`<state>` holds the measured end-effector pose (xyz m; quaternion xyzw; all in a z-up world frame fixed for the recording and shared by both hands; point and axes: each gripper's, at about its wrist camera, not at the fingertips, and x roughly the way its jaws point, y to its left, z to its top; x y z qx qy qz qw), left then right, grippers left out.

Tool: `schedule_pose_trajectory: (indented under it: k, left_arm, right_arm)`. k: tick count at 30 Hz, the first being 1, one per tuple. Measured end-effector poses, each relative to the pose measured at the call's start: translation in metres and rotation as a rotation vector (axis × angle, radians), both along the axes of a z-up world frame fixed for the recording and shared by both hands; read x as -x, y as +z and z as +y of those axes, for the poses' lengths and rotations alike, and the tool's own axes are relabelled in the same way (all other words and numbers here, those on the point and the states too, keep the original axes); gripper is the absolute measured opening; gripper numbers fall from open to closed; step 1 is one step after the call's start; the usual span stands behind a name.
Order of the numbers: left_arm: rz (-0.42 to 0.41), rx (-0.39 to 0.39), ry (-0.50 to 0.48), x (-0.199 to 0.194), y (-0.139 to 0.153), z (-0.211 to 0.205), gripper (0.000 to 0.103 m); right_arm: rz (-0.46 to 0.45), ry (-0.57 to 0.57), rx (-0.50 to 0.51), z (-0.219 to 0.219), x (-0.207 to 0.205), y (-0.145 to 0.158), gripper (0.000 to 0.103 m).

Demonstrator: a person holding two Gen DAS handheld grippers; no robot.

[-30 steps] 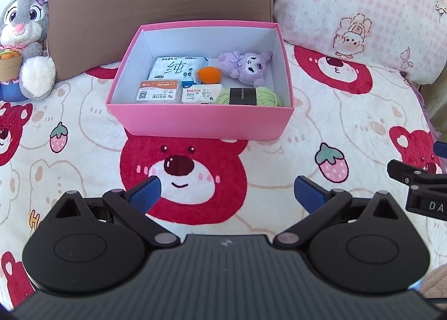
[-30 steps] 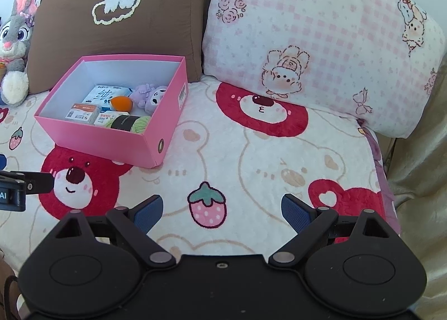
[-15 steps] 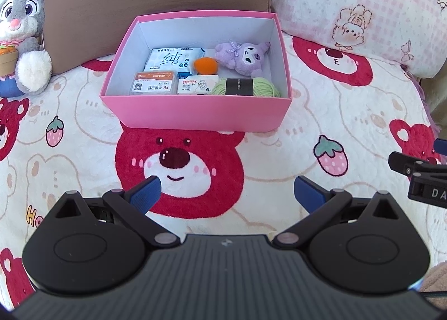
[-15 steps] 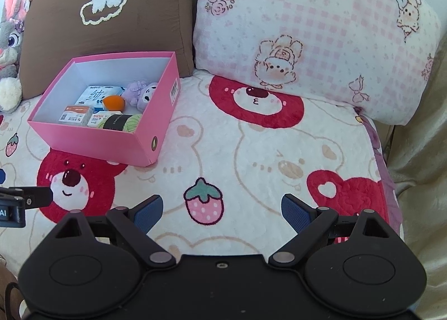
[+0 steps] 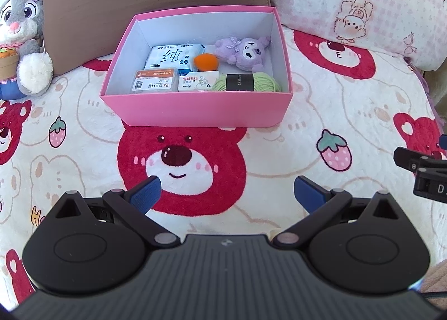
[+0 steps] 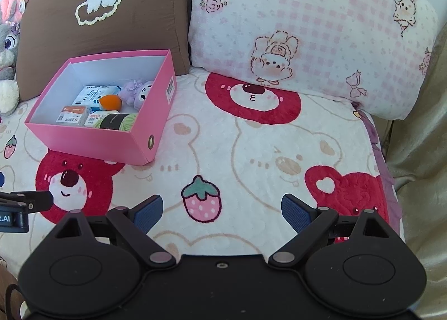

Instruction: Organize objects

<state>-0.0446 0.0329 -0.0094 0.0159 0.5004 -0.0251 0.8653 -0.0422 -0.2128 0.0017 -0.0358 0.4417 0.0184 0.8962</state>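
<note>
I see pink box [image 5: 195, 113] straight ahead of left gripper [image 5: 226, 190], nearer than right gripper [image 6: 222, 209]; both spread wide, empty

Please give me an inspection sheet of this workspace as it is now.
Surface: bear-print blanket.
Job's things: open pink cardboard box holding white tissue pack, orange ball, purple plush toy, green yarn skein, two small packets.
Clutter: nothing seen.
Grippers: left tongs and right tongs open, empty.
Cables: nothing seen.
Surroundings: brown cushion, pink checked pillow, grey rabbit plush.
</note>
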Motion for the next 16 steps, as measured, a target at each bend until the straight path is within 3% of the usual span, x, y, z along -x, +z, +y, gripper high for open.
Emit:
schedule_pose_trajectory:
  k: [16]
  left_arm:
    - [0.003,-0.015,-0.012,-0.0014,0.0001,-0.0013,0.103]
  right_arm:
    - [0.011,-0.006,0.007,-0.0019,-0.0002,-0.0021,0.094]
